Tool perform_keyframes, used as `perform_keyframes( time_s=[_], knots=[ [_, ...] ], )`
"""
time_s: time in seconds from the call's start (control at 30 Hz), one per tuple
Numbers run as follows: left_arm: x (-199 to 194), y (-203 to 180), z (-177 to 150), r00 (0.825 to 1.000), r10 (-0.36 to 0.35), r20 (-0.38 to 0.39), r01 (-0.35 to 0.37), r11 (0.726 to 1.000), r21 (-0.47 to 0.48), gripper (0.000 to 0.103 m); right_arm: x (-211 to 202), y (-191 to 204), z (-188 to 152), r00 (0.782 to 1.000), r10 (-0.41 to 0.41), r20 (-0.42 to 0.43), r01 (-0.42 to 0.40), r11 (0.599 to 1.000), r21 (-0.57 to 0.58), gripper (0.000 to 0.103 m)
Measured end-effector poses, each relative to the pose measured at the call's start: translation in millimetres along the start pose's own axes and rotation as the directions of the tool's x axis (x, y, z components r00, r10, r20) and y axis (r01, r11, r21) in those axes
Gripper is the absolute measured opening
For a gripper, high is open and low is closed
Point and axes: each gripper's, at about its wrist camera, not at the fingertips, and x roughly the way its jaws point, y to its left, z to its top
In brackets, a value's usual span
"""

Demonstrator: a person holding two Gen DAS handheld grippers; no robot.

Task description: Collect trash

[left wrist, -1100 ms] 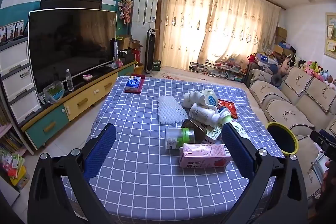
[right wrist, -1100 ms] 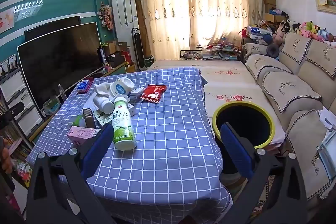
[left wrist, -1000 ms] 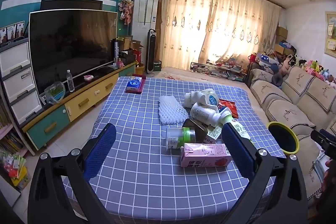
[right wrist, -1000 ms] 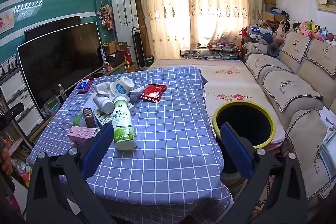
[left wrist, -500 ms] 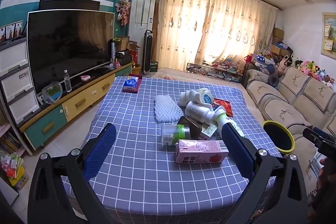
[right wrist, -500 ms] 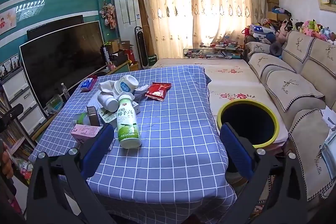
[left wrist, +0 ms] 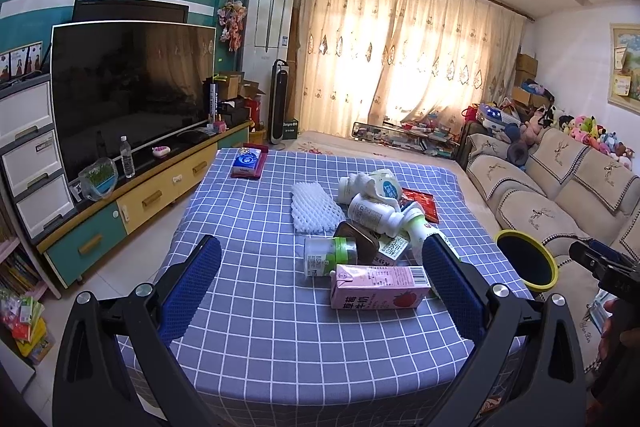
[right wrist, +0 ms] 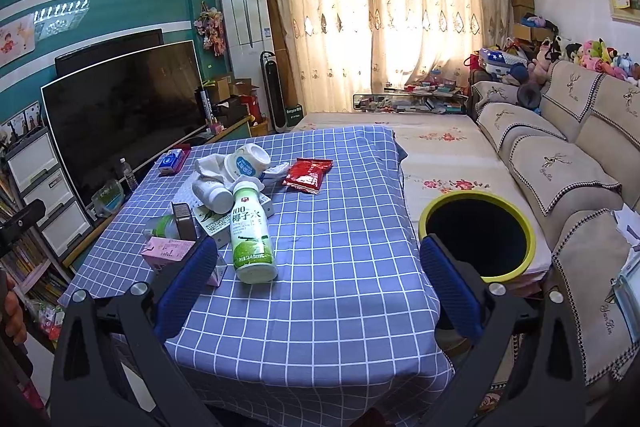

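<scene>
A heap of trash lies on the blue checked table (left wrist: 272, 339): a pink milk carton (left wrist: 378, 286), a small green-banded jar (left wrist: 330, 255), white bottles (left wrist: 370, 214), a white foam net (left wrist: 314, 207) and a red snack packet (right wrist: 308, 175). A green-labelled drink bottle (right wrist: 252, 233) lies nearest the right gripper. The black bin with a yellow rim (right wrist: 478, 241) stands right of the table. My left gripper (left wrist: 320, 287) is open, held back from the carton. My right gripper (right wrist: 320, 287) is open above the table's near edge, empty.
A blue tissue pack (left wrist: 247, 163) on a red tray sits at the table's far left corner. A TV and its cabinet (left wrist: 132, 99) run along the left wall. A beige sofa (right wrist: 560, 171) lines the right side. A hand shows at each view's edge.
Both grippers have drawn back and risen a little, so the table and trash look slightly farther off. Nothing on the table has moved. Both stay open.
</scene>
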Motion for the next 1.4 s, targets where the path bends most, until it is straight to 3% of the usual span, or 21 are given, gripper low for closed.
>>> perform_keyframes(
  time_s=[1.4],
  knots=[
    [4.9, 1.3, -4.4, 1.000, 0.000, -0.022, 0.000, 1.000, -0.001, 0.099, 2.9, -1.6, -1.6, 1.000, -0.003, -0.010, 0.003, 1.000, 0.004, 0.097]
  ],
)
